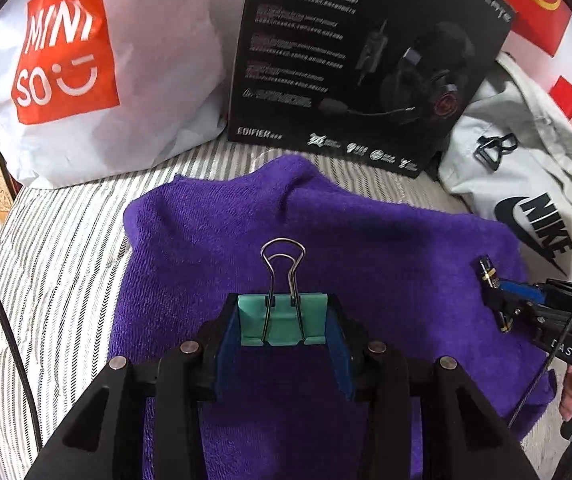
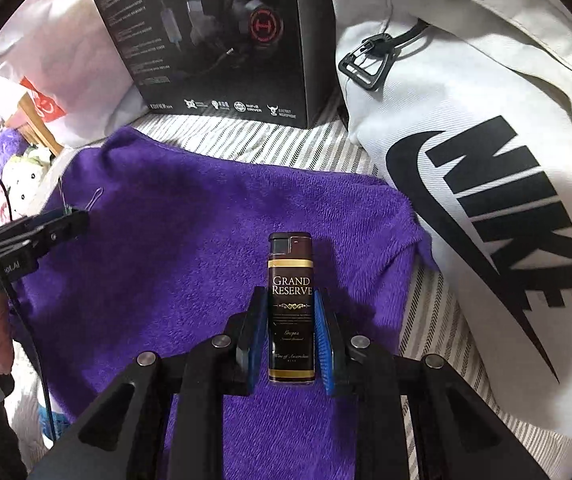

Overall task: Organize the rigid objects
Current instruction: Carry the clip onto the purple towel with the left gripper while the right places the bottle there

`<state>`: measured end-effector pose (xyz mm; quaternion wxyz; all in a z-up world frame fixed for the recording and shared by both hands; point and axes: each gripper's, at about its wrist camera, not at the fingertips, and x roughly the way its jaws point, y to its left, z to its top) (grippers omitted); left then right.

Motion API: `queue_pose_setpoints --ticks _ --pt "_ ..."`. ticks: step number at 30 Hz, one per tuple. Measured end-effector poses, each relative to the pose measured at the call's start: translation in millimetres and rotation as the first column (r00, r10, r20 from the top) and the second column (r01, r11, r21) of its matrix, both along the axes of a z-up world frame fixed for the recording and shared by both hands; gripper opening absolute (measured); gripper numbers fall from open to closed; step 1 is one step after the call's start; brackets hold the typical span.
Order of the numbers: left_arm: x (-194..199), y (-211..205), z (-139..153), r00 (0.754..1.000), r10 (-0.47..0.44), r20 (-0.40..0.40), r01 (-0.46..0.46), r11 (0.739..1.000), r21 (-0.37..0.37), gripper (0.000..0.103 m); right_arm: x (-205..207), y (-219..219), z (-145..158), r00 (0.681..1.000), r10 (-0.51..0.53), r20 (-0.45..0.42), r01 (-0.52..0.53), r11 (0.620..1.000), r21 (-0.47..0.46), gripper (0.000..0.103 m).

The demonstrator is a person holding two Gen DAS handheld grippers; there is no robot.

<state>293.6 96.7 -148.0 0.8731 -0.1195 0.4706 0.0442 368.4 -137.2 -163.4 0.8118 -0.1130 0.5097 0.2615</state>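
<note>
**A:** Left wrist view first: the left gripper (image 1: 284,326) tilts steeply down over the purple towel (image 1: 214,240), fingers clamped narrow on a teal binder clip (image 1: 282,320). The clip sits crosswise between the blue pads (image 1: 228,344), its wire handles sticking straight ahead, away from the camera.

**B:** Yep, and in the right wrist view the right gripper (image 2: 290,336) is pitched down too, above the same towel. It's squeezing a dark lighter (image 2: 290,304) labelled "Grand Reserve".

**A:** Which way does the lighter run?

**B:** Long axis lines up with the fingers, cap end pointing forward toward the black headset box (image 2: 214,40). Pads press both its long sides.

**A:** The white Nike bag (image 2: 485,200) lies just beside the towel's right edge, and each view catches the other gripper off to the side.
</note>
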Motion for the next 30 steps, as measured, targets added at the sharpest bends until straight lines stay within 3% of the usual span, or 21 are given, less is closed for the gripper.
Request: queue_pose_setpoints --ticks 13,17,20,23,27,30 --pt "-1.4 -11.9 -7.2 0.999 0.001 -0.045 0.002 0.998 0.063 0.042 -5.2 11.6 -8.8 0.999 0.035 0.033 -0.033 0.998 -0.059 0.026" --pt "-13.1 -15.2 -8.1 0.999 0.004 -0.042 -0.002 0.999 0.04 0.056 -6.5 5.7 -8.1 0.999 0.035 0.0 -0.035 0.999 -0.004 0.043" --pt "-22.0 -21.5 -10.5 0.998 0.007 -0.055 -0.005 0.999 0.051 0.066 -12.2 -1.4 -3.3 1.0 0.024 -0.018 -0.023 0.999 0.032 0.046" --pt "-35.3 -25.2 -7.2 0.998 0.023 -0.051 -0.021 0.999 0.043 0.066 -24.3 -10.1 8.4 1.0 0.012 -0.009 -0.011 0.999 0.046 0.047" --pt "-60.2 -26.3 5.8 0.999 0.042 -0.024 -0.042 0.999 0.016 0.067 -50.7 -24.2 32.2 1.0 0.0 0.018 -0.002 0.996 0.087 0.062" --pt "-84.3 -31.7 21.3 0.999 0.036 0.005 -0.036 0.999 0.016 0.07 -77.7 -34.6 51.0 0.999 -0.011 0.051 0.006 0.995 0.102 0.065"
